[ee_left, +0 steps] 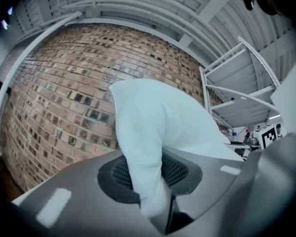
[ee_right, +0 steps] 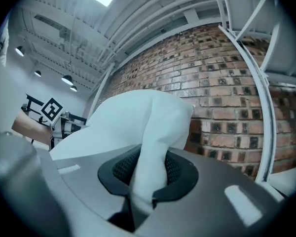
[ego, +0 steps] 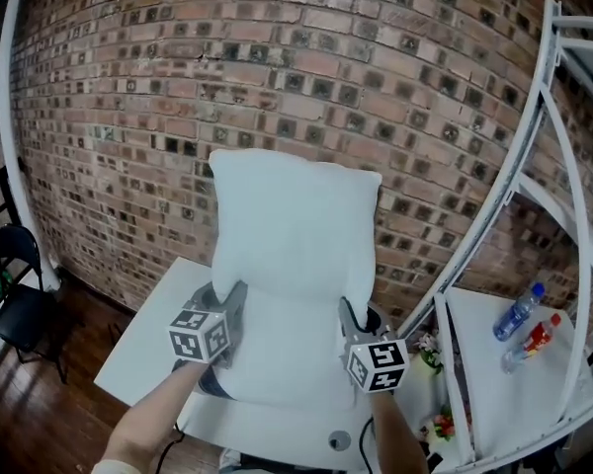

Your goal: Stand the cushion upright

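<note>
- White fabric fills the gap between the jaws of the left gripper (ee_left: pixel 150 184). The jaws stand narrowly apart and are clamped on a pinched fold of the cushion (ee_left: pixel 153 122), which is pressed against the dark mesh pads (ee_left: pixel 180 169).
- The right gripper (ee_right: pixel 143 179) is in the same condition: its jaws are nearly together and grip a fold of the cushion (ee_right: pixel 138 117) between the mesh pads (ee_right: pixel 173 169).
- In the head view, the left gripper (ego: pixel 229 309) holds the cushion's lower left edge and the right gripper (ego: pixel 352 319) holds its lower right edge. Each gripper carries its marker cube nearest the camera.
- A forearm (ego: pixel 153 423) reaches up from the bottom edge to the left gripper, and a second forearm (ego: pixel 400 442) reaches up to the right one.
- The cushion (ego: pixel 296 255) is plain white. It stands tall between the two grippers, top edge uppermost and both upper corners visible. Its lower part is over the white table (ego: pixel 143 349); whether the bottom edge touches the table cannot be told.
- A brick wall (ego: pixel 277 57) runs behind the cushion.
- A white metal frame (ego: pixel 534 146) stands to the right. A blue-capped bottle (ego: pixel 519 311) and a red-labelled bottle (ego: pixel 536 336) lie on the white surface beyond it.
- A black chair (ego: pixel 20 304) stands at the far left on the wooden floor (ego: pixel 20 413).
</note>
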`<state>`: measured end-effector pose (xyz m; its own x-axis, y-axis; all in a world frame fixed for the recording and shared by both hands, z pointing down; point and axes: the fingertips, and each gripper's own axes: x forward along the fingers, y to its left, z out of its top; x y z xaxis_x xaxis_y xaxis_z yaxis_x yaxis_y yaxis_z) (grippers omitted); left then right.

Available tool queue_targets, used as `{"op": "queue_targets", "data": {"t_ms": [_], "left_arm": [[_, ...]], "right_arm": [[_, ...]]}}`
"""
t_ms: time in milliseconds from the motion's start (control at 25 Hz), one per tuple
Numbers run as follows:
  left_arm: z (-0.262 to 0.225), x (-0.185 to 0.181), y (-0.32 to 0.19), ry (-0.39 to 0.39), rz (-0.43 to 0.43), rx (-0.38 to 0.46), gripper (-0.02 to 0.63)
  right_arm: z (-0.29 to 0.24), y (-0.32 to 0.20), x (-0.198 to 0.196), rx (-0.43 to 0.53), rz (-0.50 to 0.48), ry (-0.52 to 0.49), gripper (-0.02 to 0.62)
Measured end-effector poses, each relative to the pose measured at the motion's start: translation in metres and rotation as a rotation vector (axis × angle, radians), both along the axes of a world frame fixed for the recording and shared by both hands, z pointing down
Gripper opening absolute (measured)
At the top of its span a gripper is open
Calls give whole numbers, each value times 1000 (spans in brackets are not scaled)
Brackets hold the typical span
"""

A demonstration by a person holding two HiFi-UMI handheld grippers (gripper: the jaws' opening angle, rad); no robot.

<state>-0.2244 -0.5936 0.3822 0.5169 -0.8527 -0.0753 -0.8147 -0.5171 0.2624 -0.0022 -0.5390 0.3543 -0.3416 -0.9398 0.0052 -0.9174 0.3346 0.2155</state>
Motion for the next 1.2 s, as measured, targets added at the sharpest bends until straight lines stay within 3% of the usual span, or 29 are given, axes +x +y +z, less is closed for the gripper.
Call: {"op": "queue_targets", "data": {"t_ms": [360, 720, 1000, 1200], "left_arm": [[-10, 6, -61, -1, 42, 66, 107], [-28, 20, -102, -40, 50, 206, 114], [1, 27, -141, -103, 48, 162, 114], [17, 26, -155, -96, 38, 106, 114]], "right_arm": [[-5, -37, 1, 118, 137, 13, 67], [-9, -63, 10, 221, 236, 39, 71], [24, -98, 12, 164, 271, 58, 92], [37, -112, 9, 133, 269, 63, 100]]}}
